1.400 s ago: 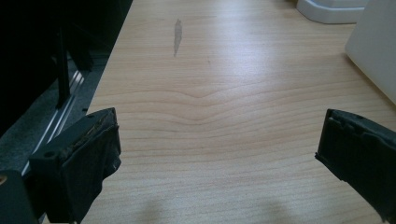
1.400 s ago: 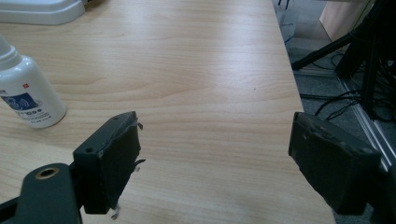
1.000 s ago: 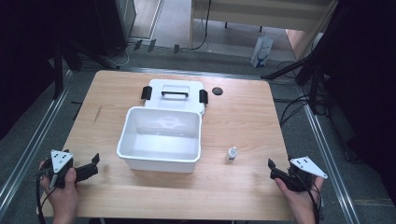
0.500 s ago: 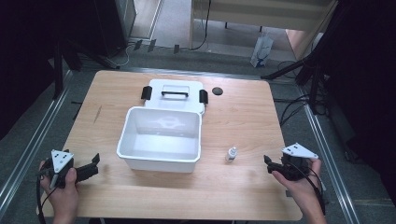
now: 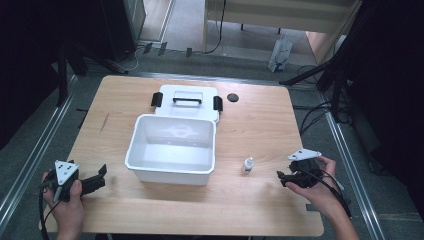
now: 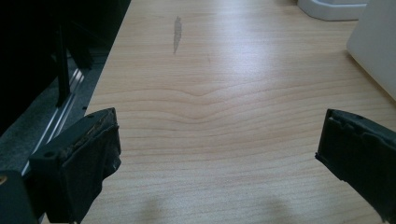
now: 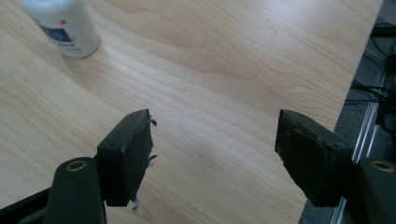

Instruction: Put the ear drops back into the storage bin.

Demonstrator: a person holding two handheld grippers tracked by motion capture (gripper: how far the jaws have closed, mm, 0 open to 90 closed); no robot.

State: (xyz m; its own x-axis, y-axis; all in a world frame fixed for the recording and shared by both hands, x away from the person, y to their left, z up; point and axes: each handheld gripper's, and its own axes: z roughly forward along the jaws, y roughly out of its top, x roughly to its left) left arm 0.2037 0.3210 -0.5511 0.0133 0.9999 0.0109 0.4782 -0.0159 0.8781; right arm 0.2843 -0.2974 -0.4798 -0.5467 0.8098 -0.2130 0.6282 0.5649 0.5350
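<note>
We start at the left: the left gripper (image 5: 102, 176) sits low at the near-left corner of the wooden surface (image 5: 260, 125), held in the left hand (image 5: 65, 200). In the left gripper view its jaws stand wide apart with only bare wood between them; the white bin's wall edges in at the far right. Next along, the white bin (image 5: 172, 165) sits mid-surface, open top, nothing inside that we can see. Its lid (image 5: 186, 102) with black handle and black side latches lies flat just behind it, touching or nearly so. A small black disc (image 5: 232, 97) lies right of the lid.

Further right we see the small bottle (image 5: 247, 165) standing upright just right of the bin's near-right corner, apart from it. It is white-bodied with a pale cap; in the right gripper view (image 7: 60, 25) a blue-printed label shows, text too small to read.

The right gripper (image 5: 281, 176), in the right hand (image 5: 320, 187), points left toward the bottle, near it but not touching. Its jaws have just been closing a little and are parted, nothing between them. In its own view the bottle sits ahead and to the upper left, outside the jaw gap.
</note>
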